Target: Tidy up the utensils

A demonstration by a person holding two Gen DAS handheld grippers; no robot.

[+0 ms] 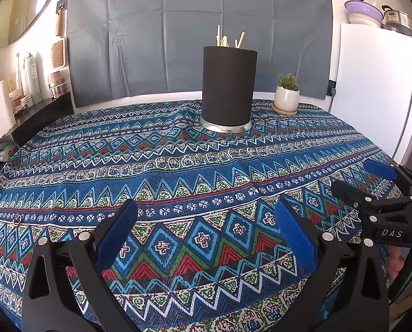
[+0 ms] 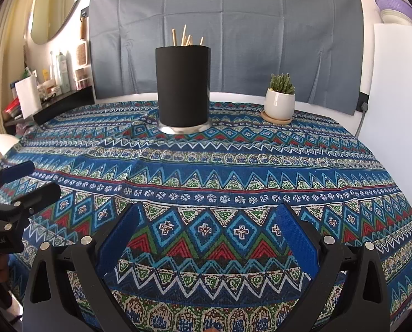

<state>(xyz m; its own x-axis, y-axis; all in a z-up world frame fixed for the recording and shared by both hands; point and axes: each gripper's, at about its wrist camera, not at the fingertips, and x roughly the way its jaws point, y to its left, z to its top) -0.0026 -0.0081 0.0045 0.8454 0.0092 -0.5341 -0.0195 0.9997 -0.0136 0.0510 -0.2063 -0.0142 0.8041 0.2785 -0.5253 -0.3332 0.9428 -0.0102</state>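
A tall black utensil holder [image 1: 229, 87] [image 2: 182, 85] stands upright at the far middle of the patterned tablecloth [image 1: 178, 171] [image 2: 233, 166]. Several pale wooden chopsticks [image 1: 225, 40] [image 2: 185, 37] stick out of its top. My left gripper [image 1: 206, 215] is open near the table's front edge, blue pads apart, nothing between them. My right gripper [image 2: 208, 215] is open too and empty. Each gripper shows in the other's view: the right gripper [image 1: 363, 178] at the right edge, the left gripper [image 2: 34, 178] at the left edge.
A small succulent in a white pot [image 1: 287, 95] [image 2: 279, 102] sits on a wooden coaster to the right of the holder. A white fridge [image 1: 372, 88] stands right of the table. A dark shelf with bottles [image 1: 31, 83] lies to the left. A grey cloth [image 1: 200, 27] hangs behind.
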